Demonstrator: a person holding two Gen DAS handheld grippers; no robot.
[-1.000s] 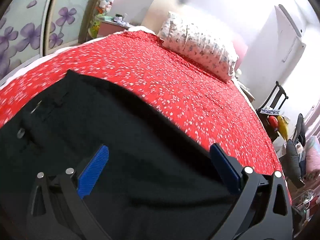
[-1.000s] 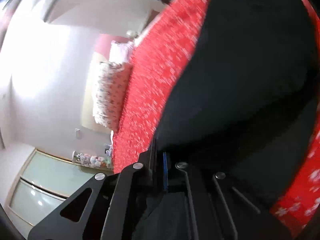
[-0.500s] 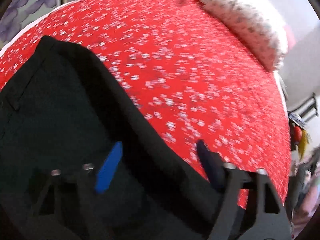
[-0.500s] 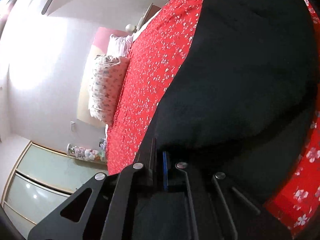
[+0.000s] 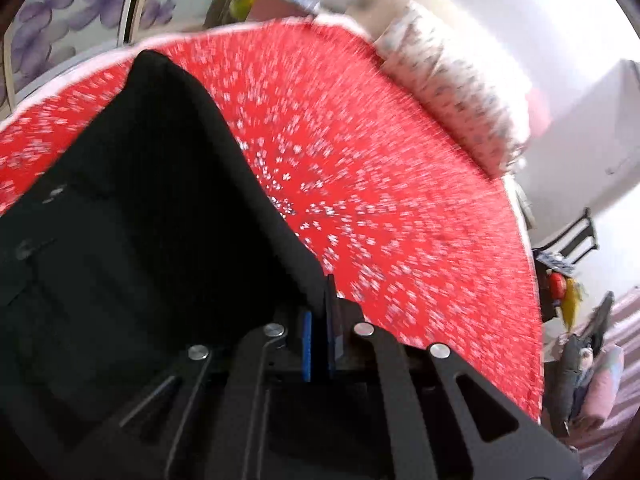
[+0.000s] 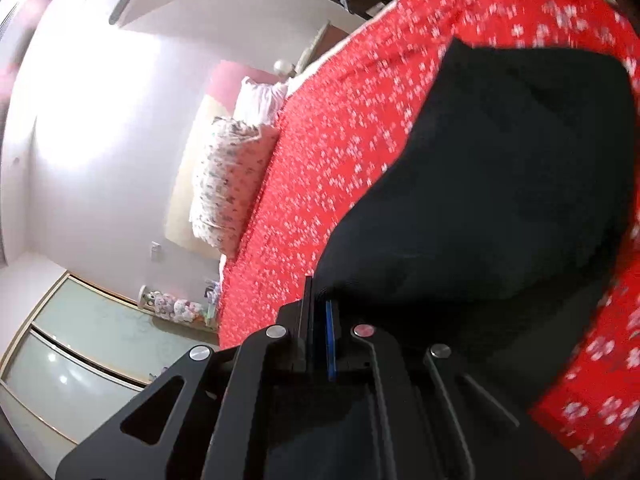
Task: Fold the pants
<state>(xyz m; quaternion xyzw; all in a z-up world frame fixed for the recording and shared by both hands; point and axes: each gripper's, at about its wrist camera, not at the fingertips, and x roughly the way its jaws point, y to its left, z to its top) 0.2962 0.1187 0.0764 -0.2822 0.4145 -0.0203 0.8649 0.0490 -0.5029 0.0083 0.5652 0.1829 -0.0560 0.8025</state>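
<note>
Black pants (image 5: 140, 220) lie spread on a red bedspread with small white flowers (image 5: 380, 200). In the left wrist view, my left gripper (image 5: 322, 304) is shut on the pants' right-hand edge, with a strip of black cloth between its blue pads (image 5: 306, 344). The right wrist view shows the same pants (image 6: 500, 200) on the bedspread (image 6: 340, 160). There my right gripper (image 6: 318, 304) is shut on the cloth's near edge, which rises as a fold in front of the fingers. A waistband button shows at the far left of the left wrist view.
A flowered pillow (image 5: 452, 92) (image 6: 228, 184) lies at the head of the bed. A wardrobe door with purple flowers (image 5: 40, 32) stands behind the bed, and a dark chair with clutter (image 5: 580, 236) is beside it. Glass sliding doors (image 6: 80, 340) and soft toys (image 6: 172, 304) line the wall.
My left gripper went from wide open over the pants to shut on their edge, dipping toward the cloth and drawing back. My right gripper stayed shut on the cloth and hardly moved.
</note>
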